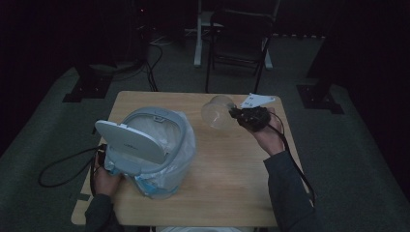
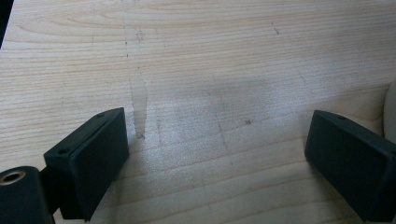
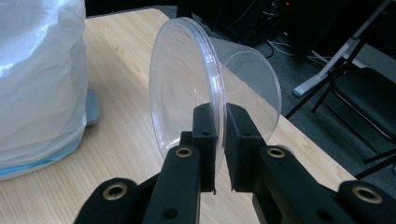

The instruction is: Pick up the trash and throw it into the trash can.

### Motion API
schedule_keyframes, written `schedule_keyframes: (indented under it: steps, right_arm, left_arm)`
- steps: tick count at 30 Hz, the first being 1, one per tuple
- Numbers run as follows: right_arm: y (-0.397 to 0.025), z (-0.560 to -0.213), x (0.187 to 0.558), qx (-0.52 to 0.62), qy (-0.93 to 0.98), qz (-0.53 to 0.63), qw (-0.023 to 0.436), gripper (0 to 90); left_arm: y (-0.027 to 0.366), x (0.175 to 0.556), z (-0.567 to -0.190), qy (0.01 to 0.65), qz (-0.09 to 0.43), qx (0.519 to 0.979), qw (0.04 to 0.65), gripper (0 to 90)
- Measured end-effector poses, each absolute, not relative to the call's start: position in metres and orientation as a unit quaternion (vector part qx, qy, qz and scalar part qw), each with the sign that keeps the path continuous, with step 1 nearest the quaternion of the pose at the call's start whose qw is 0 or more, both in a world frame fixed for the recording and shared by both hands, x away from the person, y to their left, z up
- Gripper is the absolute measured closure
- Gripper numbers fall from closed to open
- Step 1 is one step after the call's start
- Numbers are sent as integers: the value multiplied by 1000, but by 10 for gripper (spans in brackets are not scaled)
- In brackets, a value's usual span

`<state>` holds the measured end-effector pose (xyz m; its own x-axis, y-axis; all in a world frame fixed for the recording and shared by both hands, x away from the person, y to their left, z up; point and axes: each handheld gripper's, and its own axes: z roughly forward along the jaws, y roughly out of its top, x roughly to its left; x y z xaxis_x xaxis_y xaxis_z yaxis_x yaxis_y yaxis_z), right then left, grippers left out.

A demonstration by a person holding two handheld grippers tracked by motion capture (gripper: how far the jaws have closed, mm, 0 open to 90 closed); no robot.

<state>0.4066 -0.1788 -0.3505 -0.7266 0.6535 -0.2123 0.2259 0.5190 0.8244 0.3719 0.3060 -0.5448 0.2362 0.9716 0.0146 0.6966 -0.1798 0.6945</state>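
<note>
The right gripper (image 3: pixel 215 140) has its jaws pressed together on the rim of a clear plastic container (image 3: pixel 196 88), pinching the thin wall edge between the pads. In the high view the same gripper (image 1: pixel 251 117) is held above the far right part of the wooden table (image 1: pixel 232 164), with the container (image 1: pixel 217 112) sticking out to its left, lying on its side in the air, mouth toward the gripper. A grey three-cornered plate on top of this gripper carries small dark marks, too tiny to read.

The left gripper (image 2: pixel 219 158) has its jaws spread wide with only bare wood between them; it sits low at the near left of the table, beside a white lidded bin (image 1: pixel 145 140) lined with a translucent bag (image 3: pixel 37 79). The bin's raised lid bears a small logo that cannot be read.
</note>
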Motion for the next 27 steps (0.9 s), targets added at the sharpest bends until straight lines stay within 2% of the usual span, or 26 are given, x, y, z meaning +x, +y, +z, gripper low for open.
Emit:
schedule_keyframes:
  steps: [27]
  right_arm:
    - [-162,-322,407,238,833,416,275,831]
  left_arm:
    - [306,372,-545,571,237,731,290,69]
